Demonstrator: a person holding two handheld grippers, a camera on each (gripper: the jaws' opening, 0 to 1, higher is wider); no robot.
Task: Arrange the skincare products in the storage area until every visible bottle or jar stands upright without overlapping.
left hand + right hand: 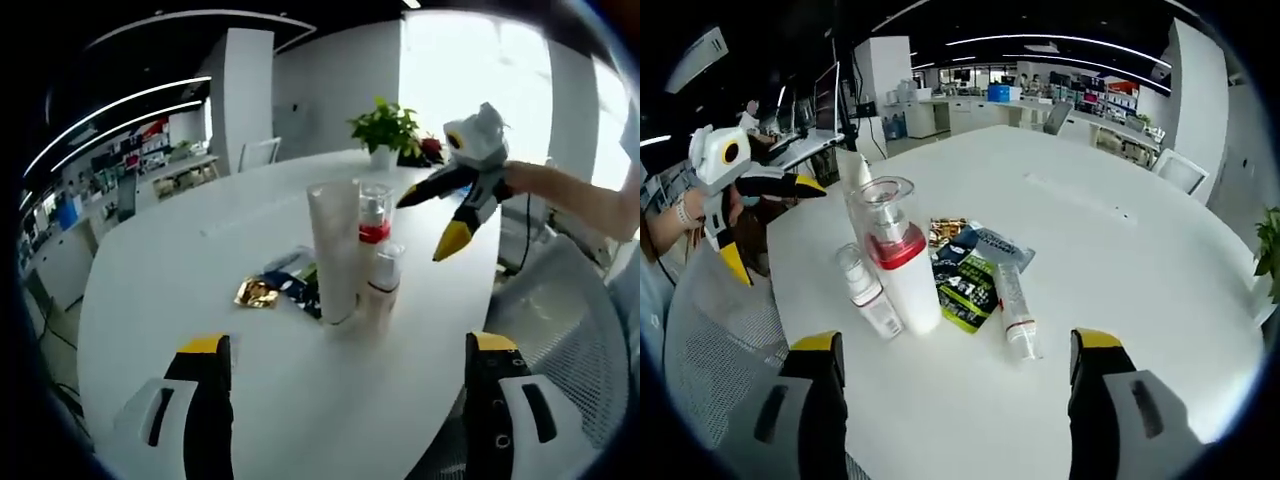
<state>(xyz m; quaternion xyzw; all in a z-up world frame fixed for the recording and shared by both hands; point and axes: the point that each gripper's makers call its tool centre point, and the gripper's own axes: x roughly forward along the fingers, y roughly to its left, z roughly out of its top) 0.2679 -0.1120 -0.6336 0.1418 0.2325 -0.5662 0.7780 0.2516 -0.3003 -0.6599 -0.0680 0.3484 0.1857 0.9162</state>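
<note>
A tall white tube [335, 250] stands upright on the white table [180, 250], cap down. Beside it stand a white bottle with a red band and clear cap [375, 215] and a small clear-capped bottle [383, 285]. In the right gripper view the red-banded bottle [902, 270] and small bottle [865, 295] are upright, with the white tube [855, 185] behind them. A slim clear tube [1015, 310] lies flat on the table. My left gripper [350, 345] is open, short of the group. My right gripper [958, 343] is open too, near the lying tube. Each appears in the other's view, right gripper [430, 222] and left gripper [775, 228], jaws apart.
Flat sachets lie by the bottles: a gold one [257, 292] and dark ones [970, 275]. A potted plant [385, 130] stands at the table's far edge. A grey mesh chair [570, 330] sits by the table edge, and desks with laptops [825, 115] lie beyond.
</note>
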